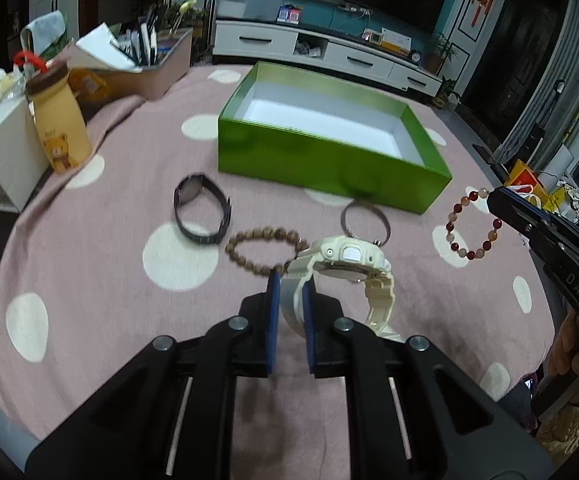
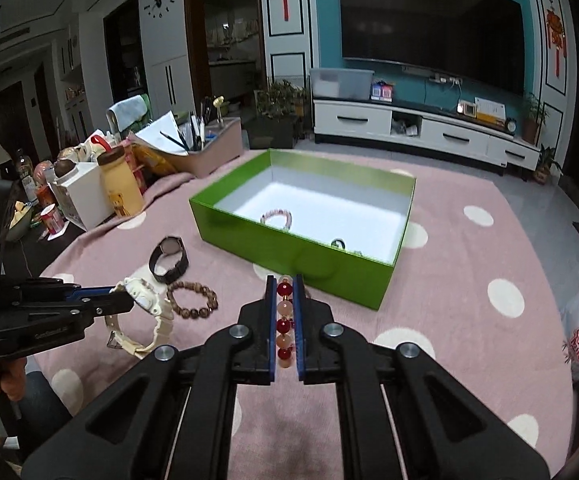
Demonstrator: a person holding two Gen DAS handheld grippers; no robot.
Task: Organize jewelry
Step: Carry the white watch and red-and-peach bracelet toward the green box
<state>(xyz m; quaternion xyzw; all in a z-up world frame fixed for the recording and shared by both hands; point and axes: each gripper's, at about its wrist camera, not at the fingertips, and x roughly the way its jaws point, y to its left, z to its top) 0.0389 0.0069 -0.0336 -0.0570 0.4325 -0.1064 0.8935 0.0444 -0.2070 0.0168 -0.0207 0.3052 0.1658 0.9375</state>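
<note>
the left gripper (image 1: 289, 280) has its two blue pads closed on the strap of the cream digital watch (image 1: 341, 260), and the watch hangs lifted above the pink dotted cloth (image 1: 89, 280). the right gripper (image 2: 284, 280) is closed too, pinching the red and peach bead bracelet (image 2: 284, 320), whose beads run in a line between the fingers, along their length.

the green box (image 2: 289, 252) lies straight ahead of both grippers, open at the top, with its long side across the view. in the right wrist view a pink bead bracelet (image 2: 276, 218) and a small dark ring-shaped piece (image 2: 338, 243) are already inside on the white floor. the near wall of the box is just in front of the right fingertips, so i judge the right hand is nearer and needs only to go forward and over this wall. the left hand is farther back and more to the left.

on the cloth a black watch (image 1: 201, 216), a brown wooden bead bracelet (image 1: 265, 250) and a thin dark bangle (image 1: 365, 222) wait between the grippers and the box.
</note>
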